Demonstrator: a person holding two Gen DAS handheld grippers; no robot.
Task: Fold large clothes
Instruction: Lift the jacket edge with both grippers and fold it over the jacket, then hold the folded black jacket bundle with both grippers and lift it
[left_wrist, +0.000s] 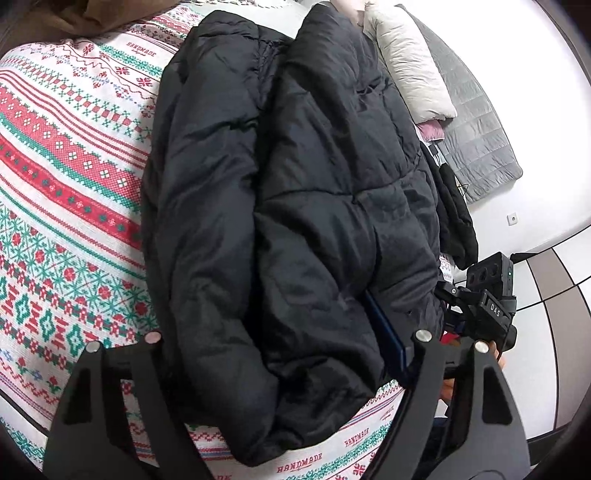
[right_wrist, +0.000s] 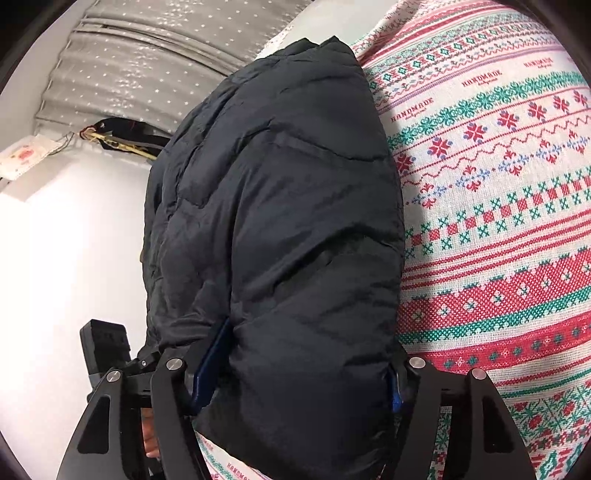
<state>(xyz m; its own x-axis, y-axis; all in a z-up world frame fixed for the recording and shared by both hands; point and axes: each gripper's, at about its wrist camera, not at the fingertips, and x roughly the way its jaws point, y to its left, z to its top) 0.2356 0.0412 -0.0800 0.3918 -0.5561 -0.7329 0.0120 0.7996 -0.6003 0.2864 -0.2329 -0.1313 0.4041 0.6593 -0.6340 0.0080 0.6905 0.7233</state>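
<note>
Operator: Where is the jacket (left_wrist: 295, 221)?

Technician: The black quilted jacket lies lengthwise on the bed's patterned cover (left_wrist: 74, 166), along the side edge that borders the white floor. Its near end is close to the bed's near edge. One padded section is folded over onto the rest. A pale pillow (left_wrist: 410, 66) lies just beyond its far end.

Operator: What is the state of the left gripper (left_wrist: 284, 328)?

Technician: It straddles the near end of the jacket, and the padded bulk fills the gap between the jaws. The blue pad (left_wrist: 386, 332) on the floor side is pressed into the fabric. The opposite pad is covered by fabric bulging over it. The gripper therefore clamps the jacket at a wide opening.

Operator: And the right gripper (right_wrist: 291, 373)?

Technician: It is also closed on the near end of the jacket. In its own view both blue pads (right_wrist: 207, 365) bear against the fabric, one on each flank of the fold, and the padding swells out above them. The left wrist view shows this gripper just beside the left one, at the bed's floor-side edge.
</note>
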